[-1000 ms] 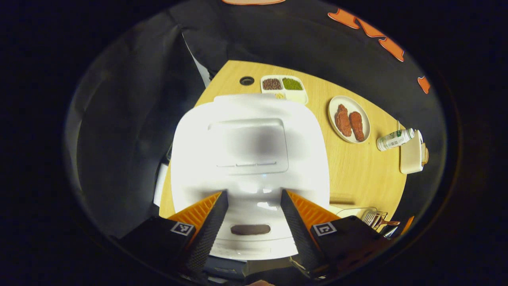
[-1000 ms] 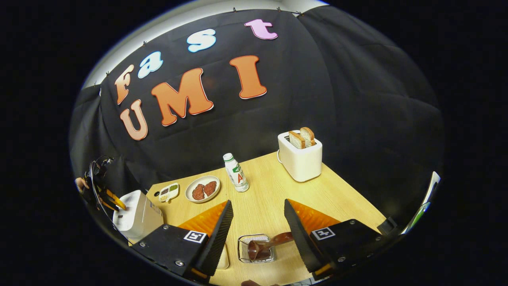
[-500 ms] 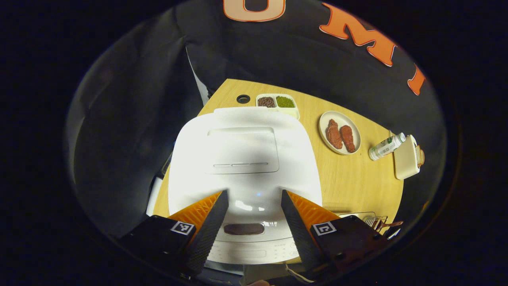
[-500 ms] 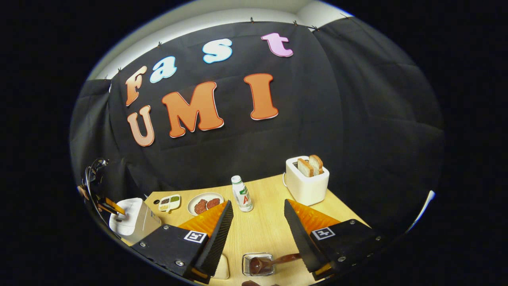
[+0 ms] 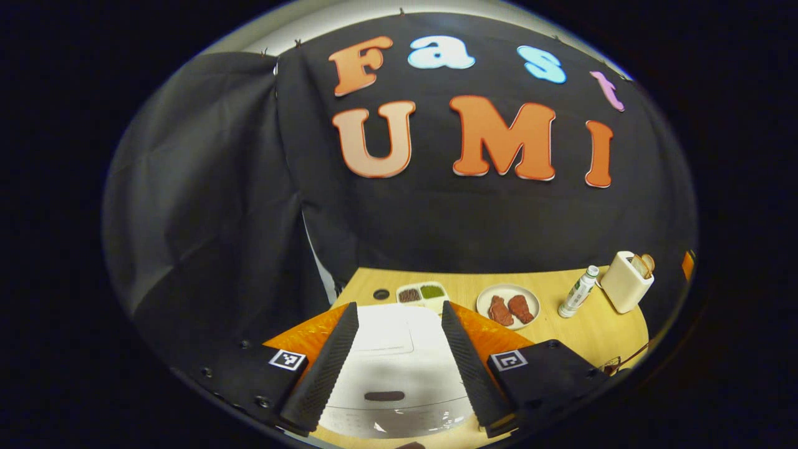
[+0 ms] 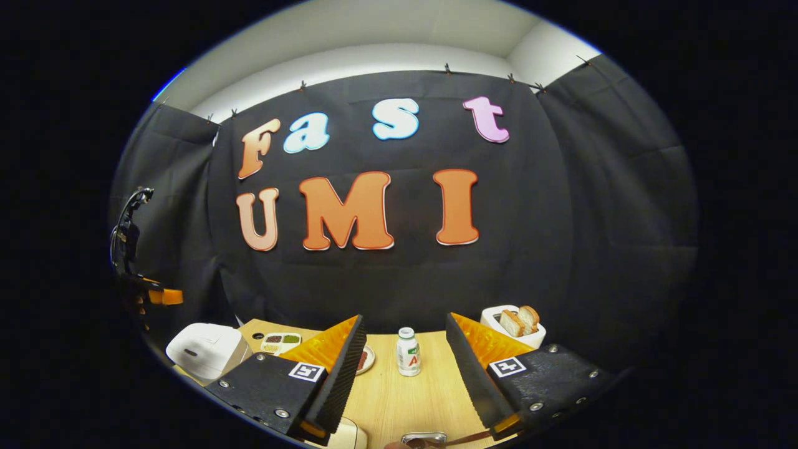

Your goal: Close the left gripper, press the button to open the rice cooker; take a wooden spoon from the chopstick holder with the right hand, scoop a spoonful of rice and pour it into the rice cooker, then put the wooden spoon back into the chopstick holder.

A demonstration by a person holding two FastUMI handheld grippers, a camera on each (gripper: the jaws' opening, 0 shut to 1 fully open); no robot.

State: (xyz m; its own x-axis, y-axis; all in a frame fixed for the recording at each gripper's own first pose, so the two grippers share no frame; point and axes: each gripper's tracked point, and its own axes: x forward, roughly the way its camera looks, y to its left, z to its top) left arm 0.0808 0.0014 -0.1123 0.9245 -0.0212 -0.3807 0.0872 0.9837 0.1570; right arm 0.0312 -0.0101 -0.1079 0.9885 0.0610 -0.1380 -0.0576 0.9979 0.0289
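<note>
Your left gripper (image 5: 394, 349) hangs with its jaws spread wide and empty, the rice cooker (image 5: 393, 368) directly beneath them. Its lid is down and its dark button (image 5: 384, 396) sits between your fingers, so nothing is pressed yet; the task wants those jaws closed first, presumably to give one blunt tip for pushing. Your right gripper (image 6: 399, 368) is equally wide and empty above the table (image 6: 399, 399). Under it, the chopstick holder (image 6: 424, 438) peeks in at the bottom edge with the wooden spoon (image 6: 461, 439) lying across it. Farther off stand a bottle (image 6: 408, 352) and a toaster (image 6: 514, 324).
</note>
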